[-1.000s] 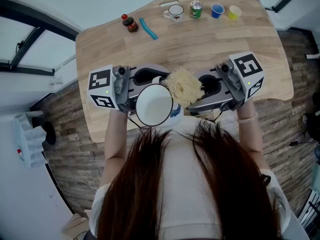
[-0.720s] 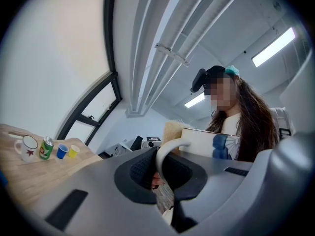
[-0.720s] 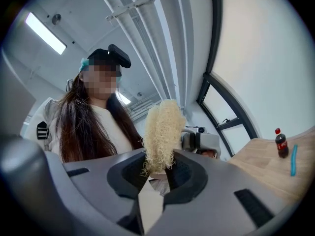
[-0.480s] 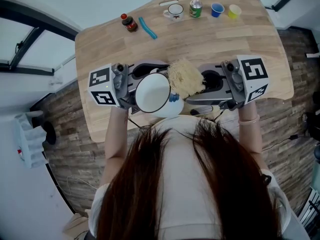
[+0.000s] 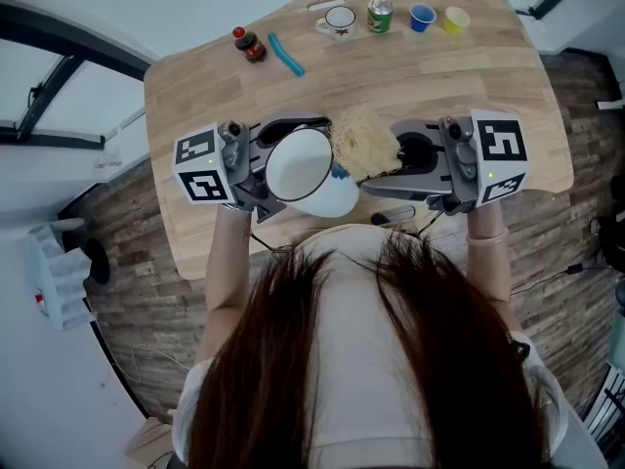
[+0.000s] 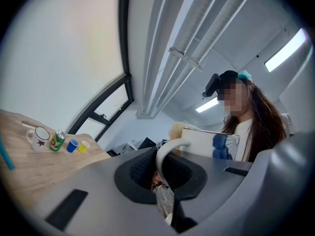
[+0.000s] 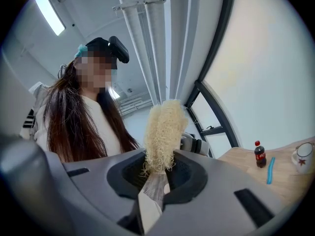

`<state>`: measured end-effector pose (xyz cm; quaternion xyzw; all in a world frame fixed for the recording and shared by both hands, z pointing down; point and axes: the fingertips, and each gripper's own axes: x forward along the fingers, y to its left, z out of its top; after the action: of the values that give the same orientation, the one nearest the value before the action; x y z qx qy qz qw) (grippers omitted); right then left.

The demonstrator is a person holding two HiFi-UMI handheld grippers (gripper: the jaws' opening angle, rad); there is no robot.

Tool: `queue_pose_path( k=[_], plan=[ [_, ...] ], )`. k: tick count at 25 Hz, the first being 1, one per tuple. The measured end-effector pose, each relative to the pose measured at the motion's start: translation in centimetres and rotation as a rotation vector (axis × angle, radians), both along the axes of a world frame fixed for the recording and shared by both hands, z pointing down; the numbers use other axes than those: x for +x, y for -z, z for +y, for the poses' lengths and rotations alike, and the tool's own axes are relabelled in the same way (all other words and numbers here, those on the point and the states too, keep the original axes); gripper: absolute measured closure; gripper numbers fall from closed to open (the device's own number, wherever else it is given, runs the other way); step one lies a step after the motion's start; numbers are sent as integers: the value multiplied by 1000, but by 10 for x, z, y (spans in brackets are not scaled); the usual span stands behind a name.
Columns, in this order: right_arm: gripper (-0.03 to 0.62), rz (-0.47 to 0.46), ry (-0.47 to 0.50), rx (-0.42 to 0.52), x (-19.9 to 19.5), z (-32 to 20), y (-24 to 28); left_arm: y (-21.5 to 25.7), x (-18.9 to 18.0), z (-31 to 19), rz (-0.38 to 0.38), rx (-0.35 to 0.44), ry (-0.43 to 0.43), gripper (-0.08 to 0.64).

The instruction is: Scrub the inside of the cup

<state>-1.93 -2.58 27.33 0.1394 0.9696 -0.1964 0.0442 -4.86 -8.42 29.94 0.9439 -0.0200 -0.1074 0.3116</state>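
Note:
In the head view my left gripper [image 5: 264,156] is shut on the handle of a white cup [image 5: 305,169] with a blue print, held above the table's near edge. The cup's mouth faces up towards the head camera. My right gripper [image 5: 405,160] is shut on a pale loofah scrubber [image 5: 363,143], which lies against the cup's right side, outside the rim. In the left gripper view the cup handle [image 6: 170,151] sits between the jaws of the left gripper [image 6: 165,181]. In the right gripper view the scrubber [image 7: 164,129] stands up from the right gripper [image 7: 156,178].
The wooden table [image 5: 488,76] carries a row at its far edge: a white mug [image 5: 339,20], a green can [image 5: 379,15], a blue cup [image 5: 422,18] and a yellow cup [image 5: 455,20]. A small cola bottle [image 5: 244,43] and a blue stick [image 5: 287,55] lie to the left.
Both grippers have moved away from the person, further over the table. The cup has risen and tilted with the left gripper, while the scrubber stays at its right side.

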Motion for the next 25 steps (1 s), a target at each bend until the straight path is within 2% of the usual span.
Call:
queue_pose_path(
  k=[10,25],
  plan=[
    [514,20,-63,38,0,-3,-2,-6,-2,-6,-6,-57,35,535],
    [514,80,-221,145,1,-9,0,-11,-7,-19,-51,-128,124,535]
  ],
)
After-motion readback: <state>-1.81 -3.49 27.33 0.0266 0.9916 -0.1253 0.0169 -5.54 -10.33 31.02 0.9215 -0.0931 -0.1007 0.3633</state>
